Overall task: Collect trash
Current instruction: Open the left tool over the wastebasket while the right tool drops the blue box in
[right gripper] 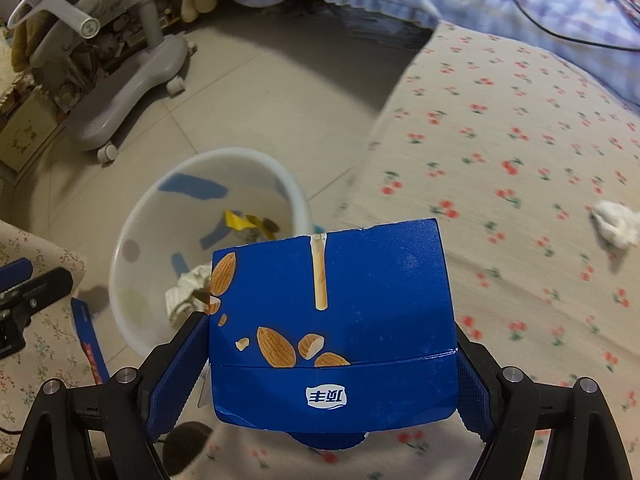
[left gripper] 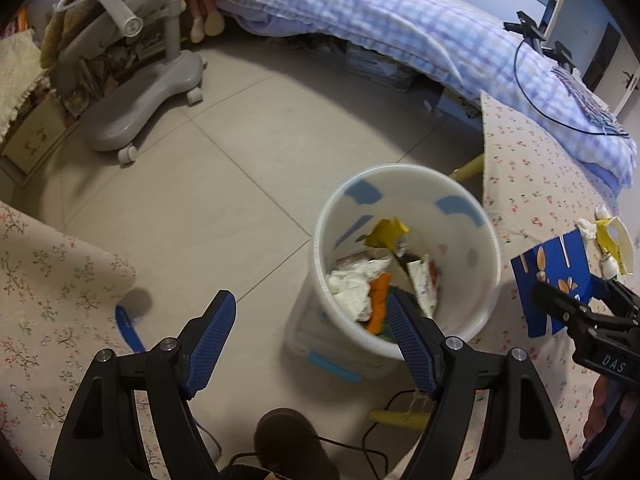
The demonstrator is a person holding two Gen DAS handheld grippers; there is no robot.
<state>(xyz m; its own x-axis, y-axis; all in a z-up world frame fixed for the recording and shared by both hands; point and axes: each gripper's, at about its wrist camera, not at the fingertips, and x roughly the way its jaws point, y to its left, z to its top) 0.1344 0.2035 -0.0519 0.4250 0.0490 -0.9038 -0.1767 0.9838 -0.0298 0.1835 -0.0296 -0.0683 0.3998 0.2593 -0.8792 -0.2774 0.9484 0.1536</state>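
My left gripper (left gripper: 309, 298) is open and empty, held over the near rim of a white trash bin (left gripper: 404, 170) that stands on the tiled floor. Inside the bin lie a yellow wrapper (left gripper: 386, 232), white tissue (left gripper: 352, 280) and an orange scrap (left gripper: 380, 300). My right gripper (right gripper: 330, 324) is shut on a blue almond carton (right gripper: 360, 288), its pads pressing on both sides. The carton hangs over the floral cloth just right of the bin (right gripper: 224, 154). In the left wrist view the carton (left gripper: 548, 268) and right gripper (left gripper: 572, 304) show at the right edge.
A crumpled tissue (right gripper: 616, 224) lies on the floral-cloth surface (right gripper: 500, 140), and a yellow-and-white wrapper (left gripper: 612, 240) lies there too. A blue strip (left gripper: 130, 328) lies on the floor. A grey wheeled chair base (left gripper: 148, 108) and a bed with a checked blanket (left gripper: 400, 20) stand behind.
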